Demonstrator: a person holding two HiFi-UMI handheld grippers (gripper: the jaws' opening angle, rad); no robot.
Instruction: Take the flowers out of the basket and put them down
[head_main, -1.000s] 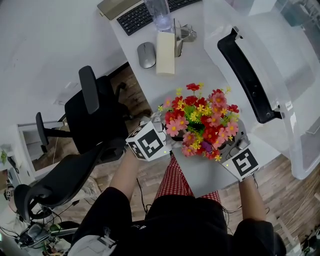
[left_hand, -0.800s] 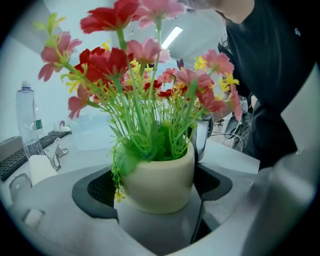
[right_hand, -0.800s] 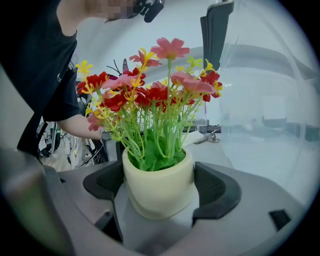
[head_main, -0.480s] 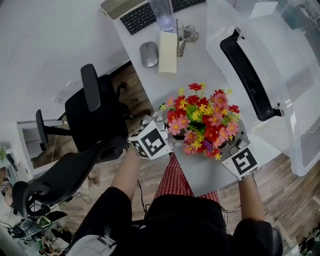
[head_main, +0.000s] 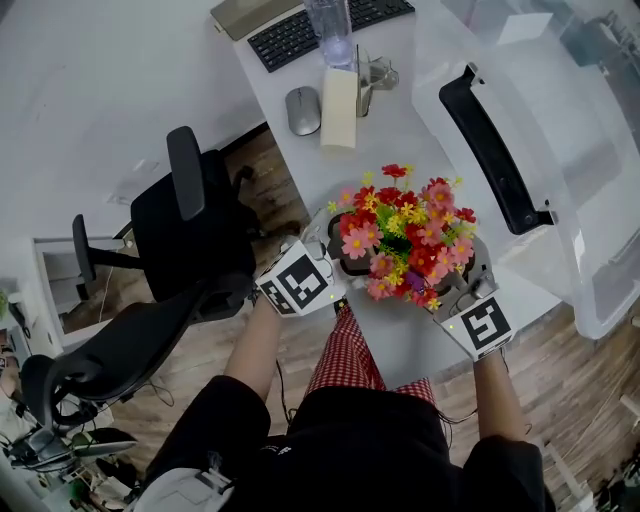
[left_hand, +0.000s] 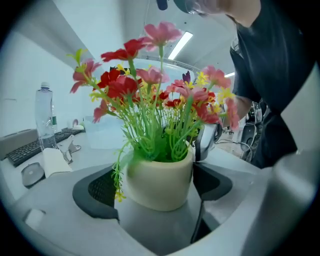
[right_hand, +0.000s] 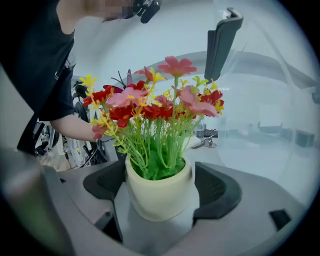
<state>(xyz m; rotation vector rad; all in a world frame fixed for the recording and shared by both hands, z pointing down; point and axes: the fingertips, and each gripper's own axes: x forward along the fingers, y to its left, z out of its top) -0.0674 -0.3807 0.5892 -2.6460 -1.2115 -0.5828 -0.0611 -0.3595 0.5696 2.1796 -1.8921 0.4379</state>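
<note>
Item: cream ceramic pot (left_hand: 160, 182) of artificial red, pink and yellow flowers (head_main: 405, 232), upright, long axis vertical, stems rising straight from the rim. No basket in any view.

Position: near the front edge of the white surface (head_main: 400, 130), between the two grippers. Underside hidden by blooms in the head view; resting or lifted, cannot tell.

Left gripper (head_main: 330, 270): at the pot's left side, jaws spread to the pot's width and closed against its wall.

Right gripper (head_main: 458, 295): at the pot's front right, opposite the left one, jaws likewise clamped on the pot wall, black pads pressed to both sides.

Both equally near; load shared between them.

Room for setting down: bare surface behind the pot, towards the grey mouse (head_main: 304, 110) and cream upright box (head_main: 339, 93). To the right, large clear plastic bin with black handle (head_main: 560, 120), near the blooms. To the left, surface edge and black office chair (head_main: 195, 215) beyond. Front edge close under the grippers.

Judgement: straight lowering or a short move away from the front edge safest.
</note>
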